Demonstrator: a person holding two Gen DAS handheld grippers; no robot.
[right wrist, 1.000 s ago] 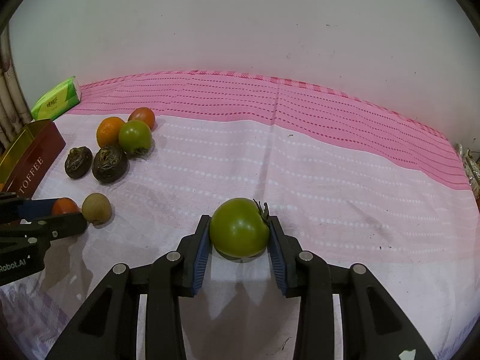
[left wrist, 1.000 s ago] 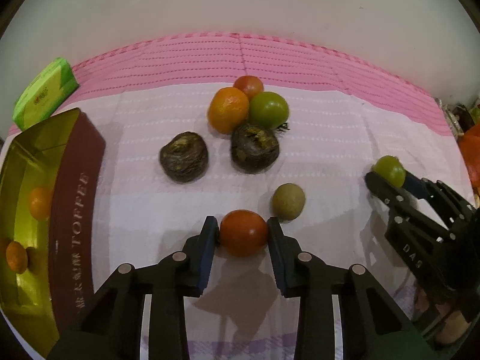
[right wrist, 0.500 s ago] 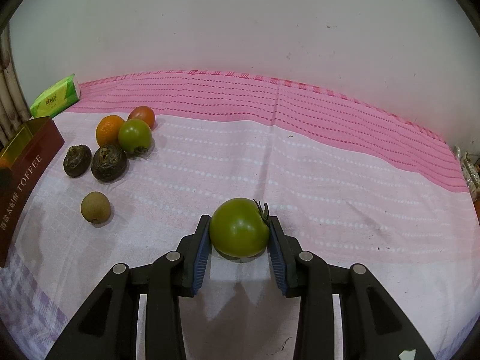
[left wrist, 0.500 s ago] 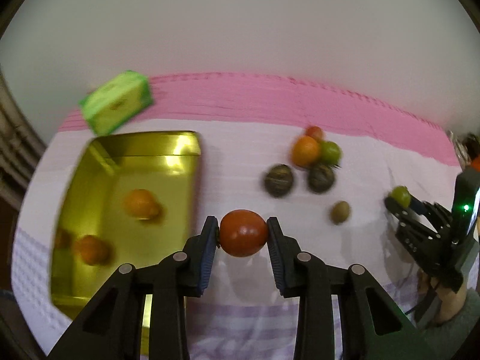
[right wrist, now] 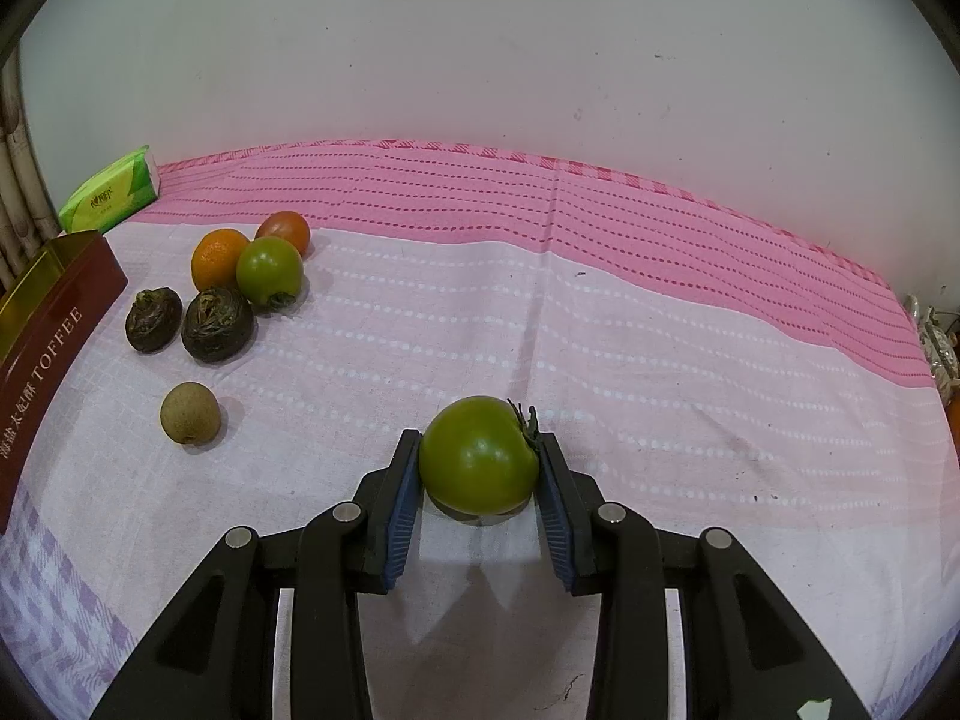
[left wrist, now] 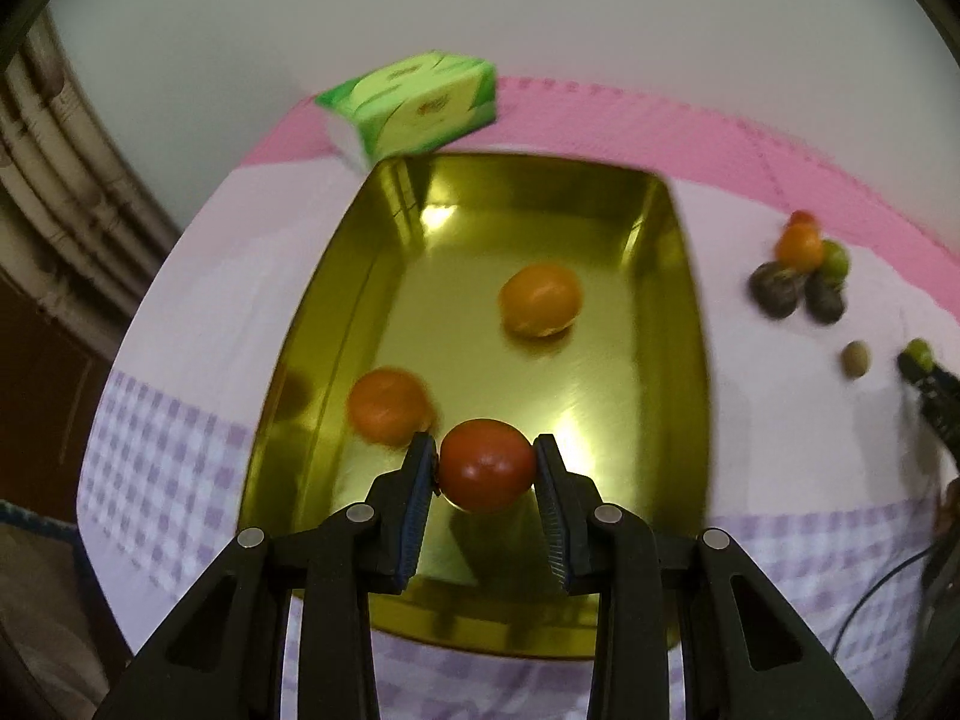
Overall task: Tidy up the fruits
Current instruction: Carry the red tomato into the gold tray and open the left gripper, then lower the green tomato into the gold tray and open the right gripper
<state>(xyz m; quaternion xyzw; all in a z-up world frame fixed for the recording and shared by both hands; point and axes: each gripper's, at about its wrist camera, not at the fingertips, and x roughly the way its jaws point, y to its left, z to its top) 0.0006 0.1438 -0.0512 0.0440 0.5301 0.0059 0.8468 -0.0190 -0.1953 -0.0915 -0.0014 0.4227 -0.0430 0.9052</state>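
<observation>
My left gripper (left wrist: 486, 468) is shut on a red tomato (left wrist: 487, 473) and holds it above the near end of a gold tin (left wrist: 678, 300). Two oranges (left wrist: 541, 299) (left wrist: 387, 405) lie inside the tin. My right gripper (right wrist: 479, 468) is shut on a green tomato (right wrist: 479, 455) just above the cloth. A cluster of fruit sits at the left in the right wrist view: an orange (right wrist: 217, 257), a red tomato (right wrist: 285, 229), a green tomato (right wrist: 269, 270), two dark round fruits (right wrist: 217, 324) (right wrist: 153, 320) and a small brown fruit (right wrist: 189, 414).
A green tissue pack (left wrist: 420, 105) lies behind the tin, and it also shows in the right wrist view (right wrist: 111, 198). The tin's maroon side reads TOFFEE (right wrist: 54, 342). A pink and white cloth (right wrist: 600, 312) covers the table. A wall stands behind.
My left gripper has carried the red tomato up and left, from the cloth to above the tin. My right gripper has held still with the green tomato.
</observation>
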